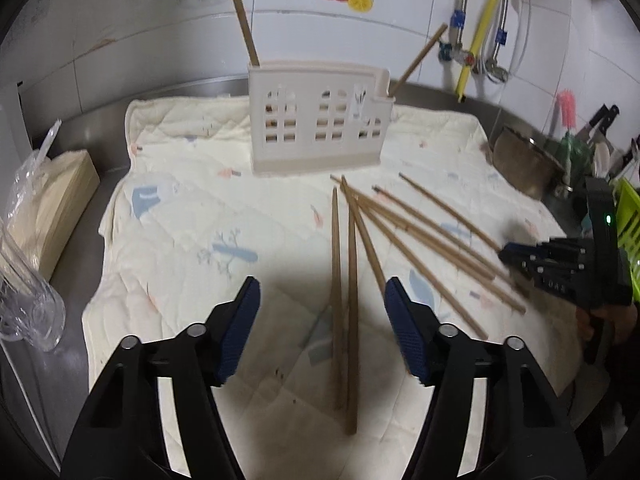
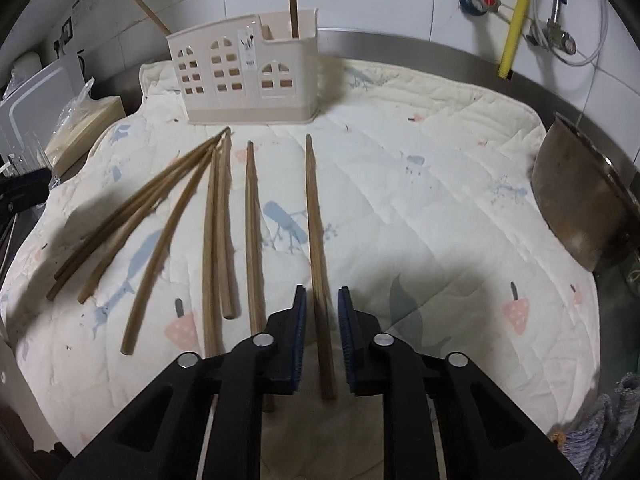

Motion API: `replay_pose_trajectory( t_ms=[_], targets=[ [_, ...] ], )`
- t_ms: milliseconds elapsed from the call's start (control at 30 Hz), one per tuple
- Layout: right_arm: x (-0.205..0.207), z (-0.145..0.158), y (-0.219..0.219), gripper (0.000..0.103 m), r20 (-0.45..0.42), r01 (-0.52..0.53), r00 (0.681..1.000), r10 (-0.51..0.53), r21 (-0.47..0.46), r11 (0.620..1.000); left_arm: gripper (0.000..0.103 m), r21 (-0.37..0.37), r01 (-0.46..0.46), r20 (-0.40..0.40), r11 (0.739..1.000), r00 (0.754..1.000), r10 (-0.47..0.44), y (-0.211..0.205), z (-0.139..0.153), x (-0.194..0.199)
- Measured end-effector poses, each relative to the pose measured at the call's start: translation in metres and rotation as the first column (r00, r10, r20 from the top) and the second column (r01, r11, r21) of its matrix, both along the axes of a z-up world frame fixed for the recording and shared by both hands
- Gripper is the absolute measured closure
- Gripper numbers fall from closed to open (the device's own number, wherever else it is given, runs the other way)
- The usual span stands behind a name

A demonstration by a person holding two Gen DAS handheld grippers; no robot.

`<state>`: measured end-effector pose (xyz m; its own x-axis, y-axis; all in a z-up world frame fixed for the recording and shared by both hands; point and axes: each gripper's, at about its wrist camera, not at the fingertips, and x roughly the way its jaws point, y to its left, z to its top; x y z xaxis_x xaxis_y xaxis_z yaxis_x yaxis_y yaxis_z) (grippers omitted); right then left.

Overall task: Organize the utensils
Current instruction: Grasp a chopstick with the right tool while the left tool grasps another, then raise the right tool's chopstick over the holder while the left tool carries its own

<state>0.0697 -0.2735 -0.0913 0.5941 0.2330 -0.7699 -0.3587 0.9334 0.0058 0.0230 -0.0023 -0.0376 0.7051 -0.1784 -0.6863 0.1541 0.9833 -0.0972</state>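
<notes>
Starting at the left of the counter, a pale wooden block (image 1: pixel 52 208) with clear plastic wrapping (image 1: pixel 28 300) lay beside the cream quilted cloth (image 1: pixel 180 216) on which the work was set. Toward the back of that cloth stood the cream plastic utensil holder with window-shaped cut-outs (image 1: pixel 320 120), already carrying one brown wooden chopstick at each end (image 1: pixel 245 24).

In front of the holder, the loose brown wooden chopsticks (image 1: pixel 400 232) lay fanned across the cloth, several crossing or touching near their tips.

The left gripper (image 1: pixel 322 300) was held with its blue-padded fingers (image 1: pixel 240 320) set wide, nothing gripped; two chopsticks lay side by side below the gap — close enough that both could be taken at once.

The right gripper (image 2: pixel 322 312) had its fingers drawn narrow about the rightmost single chopstick (image 2: pixel 316 240), near its thick end. A sliver of gap showed on either side, so no firm hold could be confirmed.

Risks noted: a grip so far toward one end may let the stick pivot or droop on lifting, fouling the holder's rim. A skewed closure could roll it off the soft cloth surface — and the steel bowl (image 2: pixel 580 200) at the far right stood near the travel path.
</notes>
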Motion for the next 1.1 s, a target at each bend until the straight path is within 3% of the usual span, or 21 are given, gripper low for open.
replay_pose_trajectory(
  t_ms=[400,733,867,1100],
  targets=[
    [0.001,-0.002,0.001,0.095,-0.012,-0.003,1.000,0.003,0.006,1.000,0.081,-0.008,0.058,-0.106,0.998,0.993,-0.058,-0.012,-0.037,0.009],
    [-0.003,-0.001,0.003,0.096,-0.003,-0.004,1.000,0.004,0.012,1.000,0.088,-0.007,0.049,-0.148,0.999,0.988,-0.049,-0.010,-0.049,0.022],
    [-0.004,0.000,0.003,0.096,0.001,-0.003,1.000,0.003,0.012,1.000,0.089,0.026,0.050,-0.157,0.998,0.987,-0.046,-0.015,-0.054,0.026],
    [-0.013,0.020,0.001,0.097,0.067,0.000,0.998,-0.001,0.027,1.000,0.097,0.027,0.030,-0.157,0.999,0.987,-0.025,-0.015,-0.052,0.030]
  ],
)
